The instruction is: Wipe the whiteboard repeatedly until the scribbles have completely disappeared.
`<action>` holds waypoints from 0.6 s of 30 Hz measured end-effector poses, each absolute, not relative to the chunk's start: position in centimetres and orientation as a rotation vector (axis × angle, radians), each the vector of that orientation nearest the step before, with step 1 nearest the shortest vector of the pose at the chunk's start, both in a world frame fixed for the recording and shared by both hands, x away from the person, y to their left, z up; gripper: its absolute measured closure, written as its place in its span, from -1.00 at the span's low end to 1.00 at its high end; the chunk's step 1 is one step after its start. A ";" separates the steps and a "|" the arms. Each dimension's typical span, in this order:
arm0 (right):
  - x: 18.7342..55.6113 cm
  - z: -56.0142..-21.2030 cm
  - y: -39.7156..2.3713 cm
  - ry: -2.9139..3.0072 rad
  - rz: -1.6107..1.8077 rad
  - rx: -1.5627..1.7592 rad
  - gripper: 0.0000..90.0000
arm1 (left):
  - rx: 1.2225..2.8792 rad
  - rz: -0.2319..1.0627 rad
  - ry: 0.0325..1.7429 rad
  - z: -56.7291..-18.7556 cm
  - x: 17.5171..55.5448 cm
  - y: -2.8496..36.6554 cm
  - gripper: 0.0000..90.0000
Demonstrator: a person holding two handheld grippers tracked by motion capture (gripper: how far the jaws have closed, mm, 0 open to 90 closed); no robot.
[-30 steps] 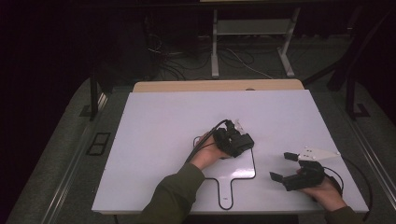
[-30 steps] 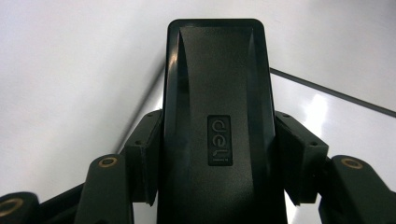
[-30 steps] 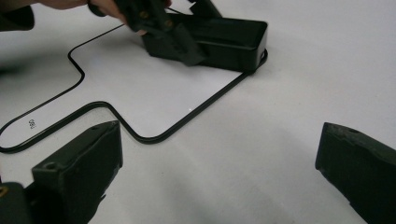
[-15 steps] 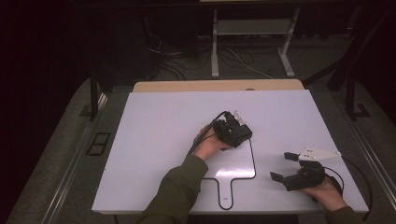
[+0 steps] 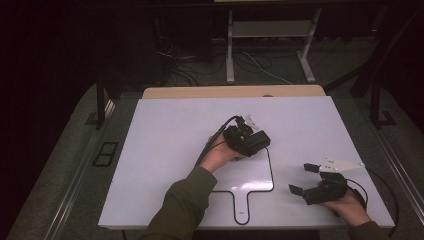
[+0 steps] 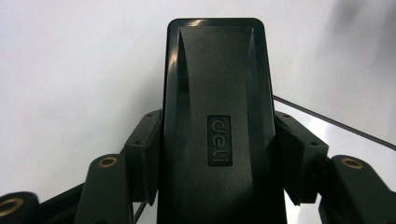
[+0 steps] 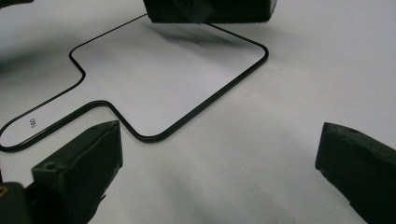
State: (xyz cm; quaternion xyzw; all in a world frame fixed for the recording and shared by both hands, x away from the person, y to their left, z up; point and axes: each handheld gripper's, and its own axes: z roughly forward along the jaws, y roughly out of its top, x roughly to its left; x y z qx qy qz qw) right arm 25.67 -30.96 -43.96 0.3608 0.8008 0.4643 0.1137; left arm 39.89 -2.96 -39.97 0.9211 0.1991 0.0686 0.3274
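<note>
glossy black deli stapler (image 6: 217, 116) clamped in left gripper (image 5: 245, 139), right gripper (image 5: 306, 178) spread wide

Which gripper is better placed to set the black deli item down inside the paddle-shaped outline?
Left. The left gripper is shut on the black deli item, at the outline. The right gripper sits open and empty beside it.

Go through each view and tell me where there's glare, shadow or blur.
High view: dark surroundings, the white table evenly lit, little glare. Left gripper view: glossy highlights on the top edge of the black deli device clamped in the left tool; soft shadow at top right. Right gripper view: the open right tool has close, slightly soft jaws; a shadow under the dark object at the top edge.
</note>
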 end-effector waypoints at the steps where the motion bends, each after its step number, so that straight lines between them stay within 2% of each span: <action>1: 25.7 -44.0 -30.9 2.349 1.362 1.058 -1.00 | 2.411 0.184 0.518 -39.8 40.0 -2.7 -0.14; 18: 25.7 -44.0 -30.8 2.355 1.358 1.065 -1.00 | 2.368 0.215 0.607 -38.3 42.5 1.0 -0.14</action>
